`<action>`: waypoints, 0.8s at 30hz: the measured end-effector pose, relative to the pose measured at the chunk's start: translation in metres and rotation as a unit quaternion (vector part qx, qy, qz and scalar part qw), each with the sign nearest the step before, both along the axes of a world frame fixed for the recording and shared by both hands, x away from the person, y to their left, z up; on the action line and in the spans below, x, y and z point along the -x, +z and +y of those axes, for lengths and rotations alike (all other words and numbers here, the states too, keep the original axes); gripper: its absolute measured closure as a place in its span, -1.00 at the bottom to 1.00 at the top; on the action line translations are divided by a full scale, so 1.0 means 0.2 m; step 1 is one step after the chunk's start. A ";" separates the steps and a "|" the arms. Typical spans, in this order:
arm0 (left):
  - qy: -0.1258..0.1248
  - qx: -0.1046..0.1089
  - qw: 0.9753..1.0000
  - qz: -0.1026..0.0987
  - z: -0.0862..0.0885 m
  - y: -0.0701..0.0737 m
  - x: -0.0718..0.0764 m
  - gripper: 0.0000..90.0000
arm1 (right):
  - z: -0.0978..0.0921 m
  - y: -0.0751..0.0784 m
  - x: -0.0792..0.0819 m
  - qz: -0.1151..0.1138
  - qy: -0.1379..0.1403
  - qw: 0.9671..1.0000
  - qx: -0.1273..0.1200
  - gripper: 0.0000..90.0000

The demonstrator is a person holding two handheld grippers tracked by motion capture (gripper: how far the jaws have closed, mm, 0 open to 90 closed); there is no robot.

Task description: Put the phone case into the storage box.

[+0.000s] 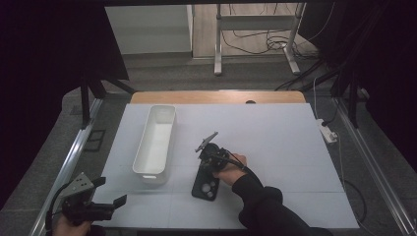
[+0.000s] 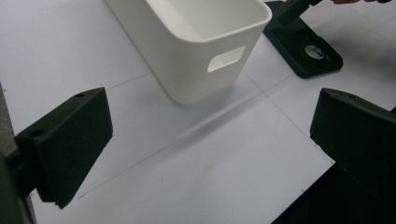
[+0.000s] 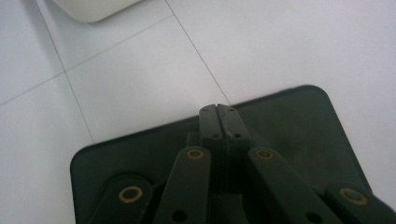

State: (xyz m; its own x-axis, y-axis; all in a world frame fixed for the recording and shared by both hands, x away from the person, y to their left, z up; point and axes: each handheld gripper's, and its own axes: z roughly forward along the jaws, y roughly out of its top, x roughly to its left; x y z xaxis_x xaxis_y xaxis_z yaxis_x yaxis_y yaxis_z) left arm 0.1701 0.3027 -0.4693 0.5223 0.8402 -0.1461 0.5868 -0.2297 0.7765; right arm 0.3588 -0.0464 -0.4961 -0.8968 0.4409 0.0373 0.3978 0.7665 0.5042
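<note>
A black flat slab with round holes, like a phone case (image 1: 205,185), lies on the white table, just right of a long white bin (image 1: 155,140). A hand holds my right gripper (image 1: 205,164) over the slab's far end, pointing down at it. In the right gripper view its jaws (image 3: 217,114) are shut tip to tip, with nothing visible between them, at the far edge of the slab (image 3: 294,126). My left gripper (image 1: 112,191) hovers open at the table's front left corner. It (image 2: 210,140) faces the bin's (image 2: 201,42) near end, and the slab (image 2: 303,53) lies behind.
The white mat (image 1: 275,142) covers a wooden table (image 1: 216,97). Metal rails run along both sides, a power strip (image 1: 328,132) lies off the right edge, and a stand with cables sits on the floor beyond. The bin's corner (image 3: 88,9) sits at the top of the right gripper view.
</note>
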 end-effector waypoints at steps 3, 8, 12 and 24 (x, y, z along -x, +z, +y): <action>0.000 0.001 1.000 0.001 0.00 0.00 0.00 -1.00 | 0.03 -0.01 -0.01 0.001 0.001 1.000 0.000 1.00; 0.000 0.001 1.000 0.001 0.00 0.00 0.00 -1.00 | 0.06 -0.02 -0.02 -0.001 0.008 1.000 0.001 0.99; 0.000 0.001 1.000 0.001 0.00 0.00 0.00 -1.00 | 0.09 -0.04 -0.03 -0.004 0.009 1.000 0.005 0.99; -0.001 0.001 1.000 0.001 0.00 0.00 0.00 -1.00 | 0.12 -0.08 -0.08 -0.011 0.004 1.000 0.019 0.99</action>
State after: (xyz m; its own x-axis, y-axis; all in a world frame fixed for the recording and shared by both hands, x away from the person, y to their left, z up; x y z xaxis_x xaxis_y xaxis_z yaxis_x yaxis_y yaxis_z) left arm 0.1702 0.3027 -0.4695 0.5243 0.8384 -0.1490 0.5880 -0.2298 0.7755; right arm 0.3745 -0.0216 -0.5122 -0.9004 0.4350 0.0017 0.3815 0.7879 0.4833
